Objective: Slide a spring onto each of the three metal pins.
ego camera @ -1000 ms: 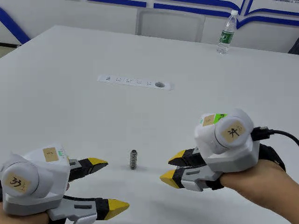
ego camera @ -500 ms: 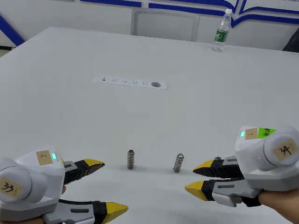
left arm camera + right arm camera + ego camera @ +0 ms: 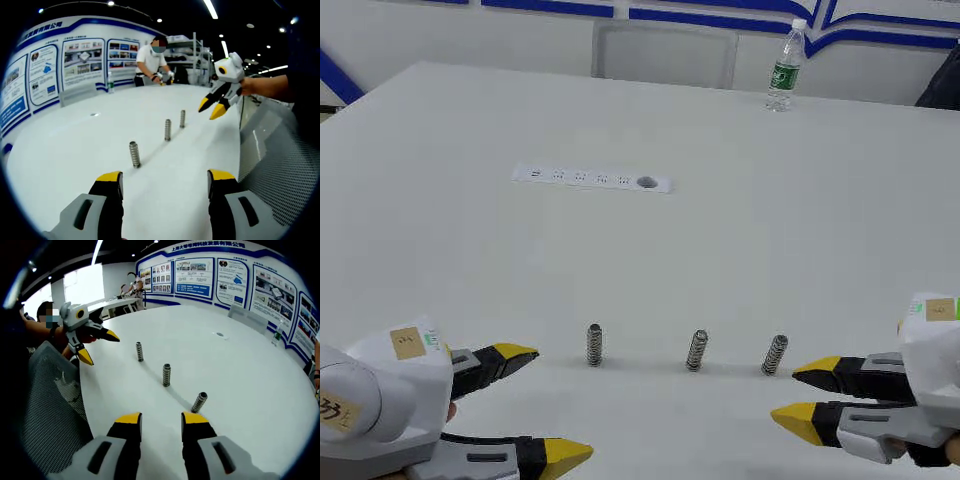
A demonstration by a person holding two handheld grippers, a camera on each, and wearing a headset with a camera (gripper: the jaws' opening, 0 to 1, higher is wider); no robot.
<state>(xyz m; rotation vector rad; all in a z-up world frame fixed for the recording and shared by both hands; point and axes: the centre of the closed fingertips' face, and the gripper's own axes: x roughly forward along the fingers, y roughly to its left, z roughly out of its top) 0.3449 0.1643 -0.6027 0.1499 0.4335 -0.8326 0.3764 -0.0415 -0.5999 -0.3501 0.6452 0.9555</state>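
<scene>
You hold the white-bodied left gripper (image 3: 542, 403), with its black jaws tipped in yellow, low at the near left edge of the table, pointing right and slightly away from you. Its jaws are spread wide with nothing between them, as its own view confirms (image 3: 165, 176). The matching white right gripper (image 3: 807, 391) sits low at the near right and points left toward the other. Its jaws are parted more narrowly and are also empty, as the right gripper view shows (image 3: 161, 419). Each gripper appears in the other's view, held up in a hand above the table edge: the right one (image 3: 210, 108) and the left one (image 3: 100, 347).

Between the two grippers, three small coiled metal springs stand in a row on the tabletop, touching neither gripper. The left spring (image 3: 594, 344) stands upright, just beyond your left jaw tips. The middle spring (image 3: 696, 350) leans a little. The right spring (image 3: 775, 354) also leans and is close to your right jaw tips.

The plain white tabletop (image 3: 740, 230) is wide. A flat white power strip (image 3: 590, 179) lies well beyond the springs, and a clear plastic water bottle with a green label (image 3: 783, 70) stands at the far edge beside a grey chair back (image 3: 665, 55). Blue-and-white display boards (image 3: 200, 276) line the wall. A person in a white shirt (image 3: 152, 57) stands at the far end of the table.
</scene>
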